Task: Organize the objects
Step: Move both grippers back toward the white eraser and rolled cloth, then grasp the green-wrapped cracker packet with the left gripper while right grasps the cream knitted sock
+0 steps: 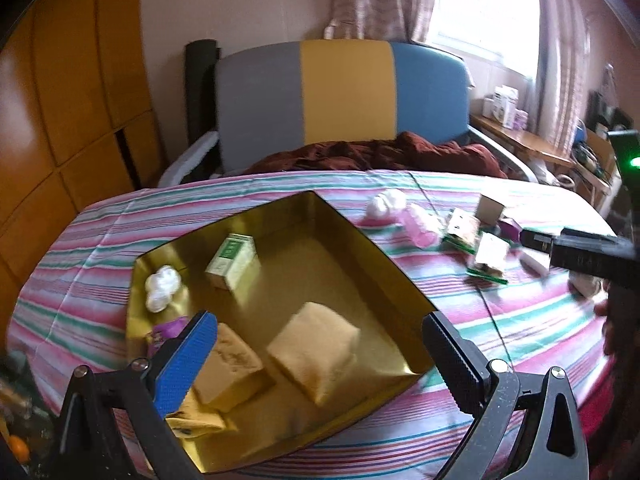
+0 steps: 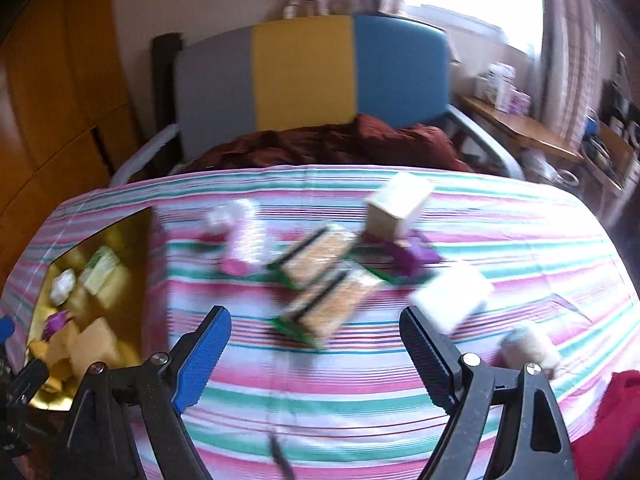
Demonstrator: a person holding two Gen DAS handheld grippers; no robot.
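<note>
A gold tray (image 1: 384,256) lies on the striped cloth and holds a green-white box (image 1: 232,260), a white cotton wad (image 1: 160,286), a purple packet (image 1: 166,334) and two tan blocks (image 1: 314,348). My left gripper (image 1: 320,356) is open and empty above the tray's near end. My right gripper (image 2: 316,354) is open and empty above the cloth, just short of two green-edged cracker packs (image 2: 324,280). Around them lie a tan box (image 2: 398,206), a purple item (image 2: 408,256), a white box (image 2: 454,296), a pink-white bundle (image 2: 240,236) and a pale roll (image 2: 528,346). The tray shows at that view's left (image 2: 150,240).
The striped cloth (image 2: 360,400) covers a round table. A chair with a grey, yellow and blue back (image 1: 344,92) and a dark red blanket (image 1: 380,152) stands behind it. A wooden wardrobe (image 1: 60,100) is at the left, a cluttered side table (image 1: 520,136) at the right.
</note>
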